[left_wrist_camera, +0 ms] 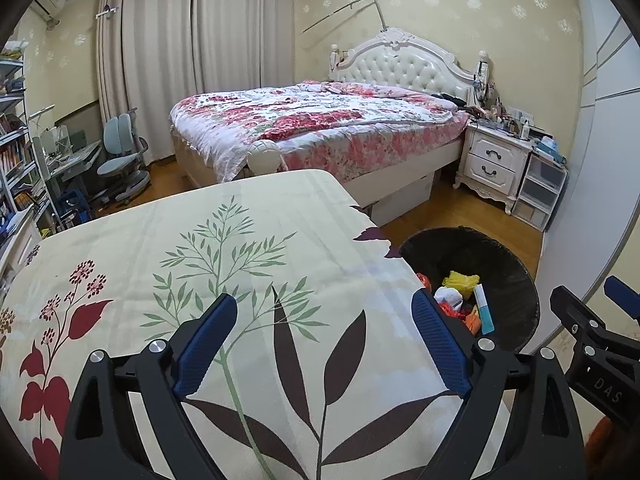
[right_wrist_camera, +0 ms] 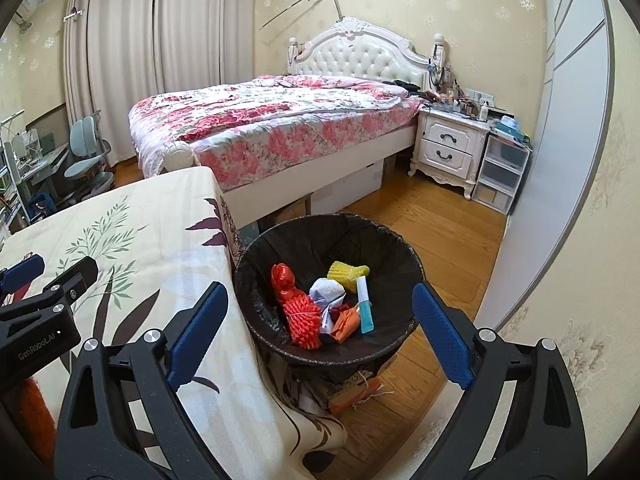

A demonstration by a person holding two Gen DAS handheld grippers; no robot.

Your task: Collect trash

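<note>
Both grippers, left gripper (left_wrist_camera: 324,344) and right gripper (right_wrist_camera: 320,332), spread, empty; black-lined round bin (right_wrist_camera: 404,248) beside floral-clothed table (left_wrist_camera: 200,240) edge, trash apparently collected.

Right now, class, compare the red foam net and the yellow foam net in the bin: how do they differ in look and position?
The red foam net is the longer, lying stretched along the near left of the bin; the yellow foam net is short and bunched, farther back. The red one has a glossy knotted end; the yellow shows none. The yellow net is next to the blue-and-white tube; the red net is not. Both are ribbed mesh sleeves resting on the black liner.
</note>
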